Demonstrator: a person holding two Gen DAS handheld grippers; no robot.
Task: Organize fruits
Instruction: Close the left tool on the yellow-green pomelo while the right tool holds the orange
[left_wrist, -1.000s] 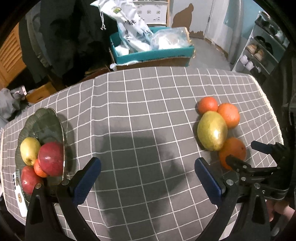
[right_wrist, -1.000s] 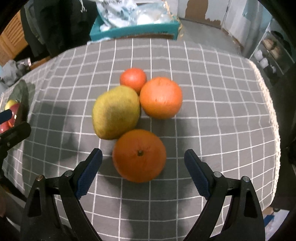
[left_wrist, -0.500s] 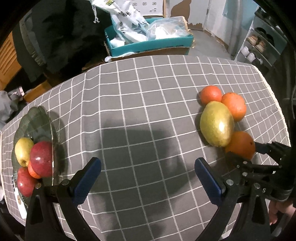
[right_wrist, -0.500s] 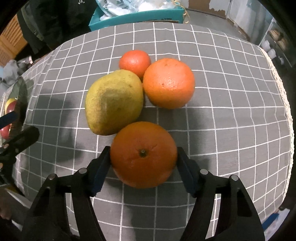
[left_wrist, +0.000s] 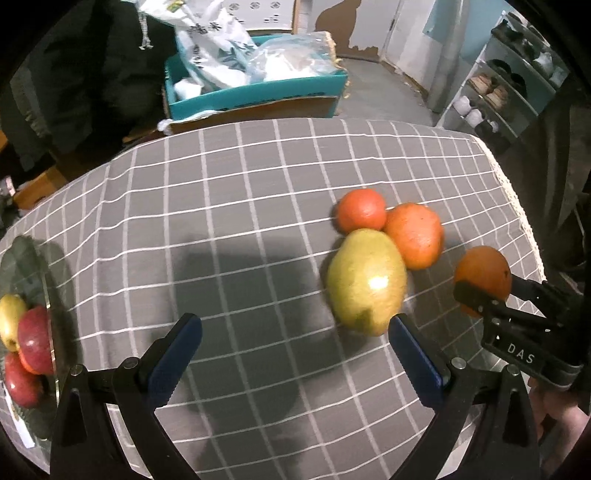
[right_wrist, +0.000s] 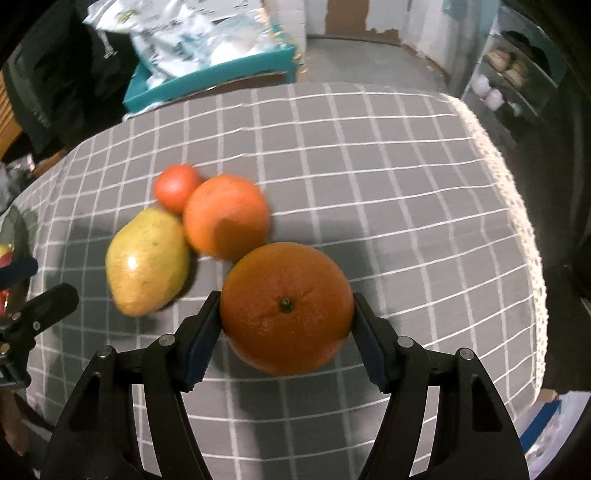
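My right gripper (right_wrist: 286, 301) is shut on a large orange (right_wrist: 284, 280), pads pressed on both sides, and holds it above the checked cloth. In the left wrist view that same orange (left_wrist: 482, 273) hangs at the right in the black fingers. A yellow-green mango-like fruit (left_wrist: 365, 280), a second orange (left_wrist: 415, 234) and a small tangerine (left_wrist: 360, 216) lie clustered on the cloth. My left gripper (left_wrist: 293, 325) is open, its right pad just beside the yellow-green fruit, nothing between the jaws. A glass bowl (left_wrist: 22, 258) at the far left holds red apples (left_wrist: 35, 339) and a yellow fruit (left_wrist: 9, 321).
The table's lace-trimmed right edge (right_wrist: 517, 206) is close to the held orange. Behind the table stand a teal box (left_wrist: 255, 92) stuffed with plastic bags and a shoe shelf (left_wrist: 498, 92). A person's hand (left_wrist: 557, 417) shows at the lower right.
The right jaws closed on the near orange and lifted it off the cloth, away from the cluster. My left gripper shifted right, toward the yellow-green fruit, still open.
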